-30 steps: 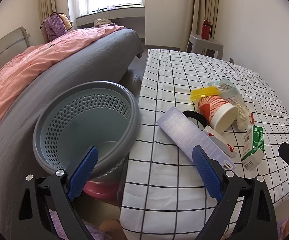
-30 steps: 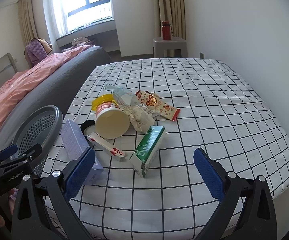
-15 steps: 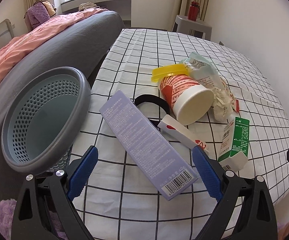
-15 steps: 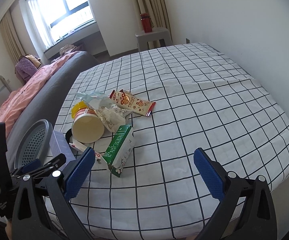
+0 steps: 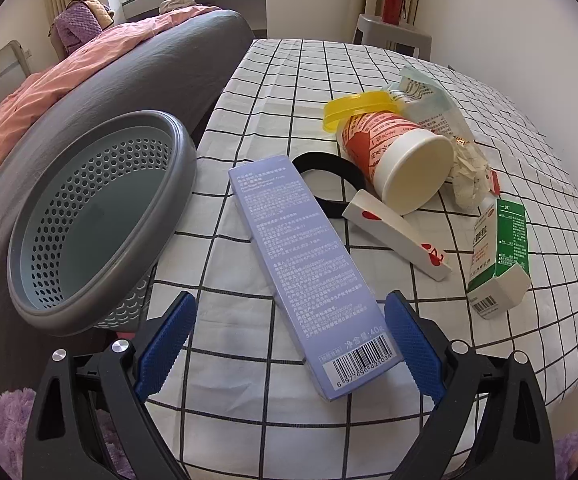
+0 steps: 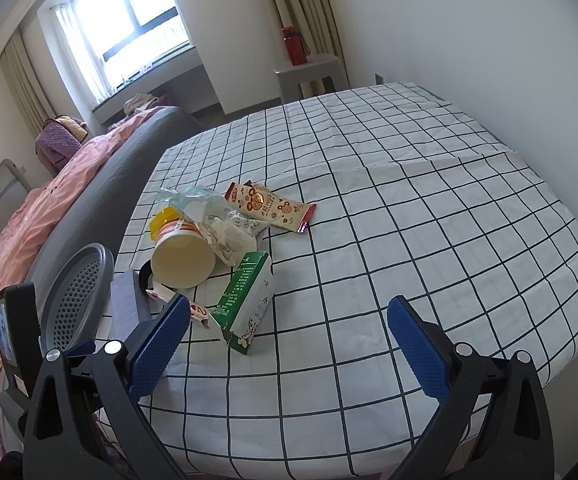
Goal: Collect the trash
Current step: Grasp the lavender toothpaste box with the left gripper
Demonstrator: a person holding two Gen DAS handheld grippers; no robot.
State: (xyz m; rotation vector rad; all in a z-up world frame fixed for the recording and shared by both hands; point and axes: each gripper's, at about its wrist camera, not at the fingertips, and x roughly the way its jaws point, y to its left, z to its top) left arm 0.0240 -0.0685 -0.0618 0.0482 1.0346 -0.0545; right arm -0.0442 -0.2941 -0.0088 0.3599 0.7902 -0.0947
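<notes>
Trash lies on a checked tablecloth point(image 5: 273, 80): a long purple box point(image 5: 305, 256), a tipped red-and-white cup point(image 5: 401, 160), a white-and-red slim box point(image 5: 397, 236), a green-and-white carton point(image 5: 497, 252), a yellow lid point(image 5: 357, 108), a black ring point(image 5: 325, 168) and crumpled wrappers point(image 5: 465, 168). My left gripper point(image 5: 289, 344) is open, its fingers either side of the purple box's near end, just above it. A grey perforated bin point(image 5: 89, 216) stands at the table's left edge. My right gripper point(image 6: 289, 344) is open and empty, above the table's near part, right of the carton point(image 6: 245, 300).
A snack wrapper point(image 6: 273, 204) lies beyond the pile. A grey sofa with a pink blanket point(image 5: 69, 76) runs along the left. A stool with a red bottle point(image 5: 393, 0) stands at the far end. The wall is close on the right.
My left gripper has swung from over the bin to the right and down over the purple box. My right gripper has risen and drawn back to the right.
</notes>
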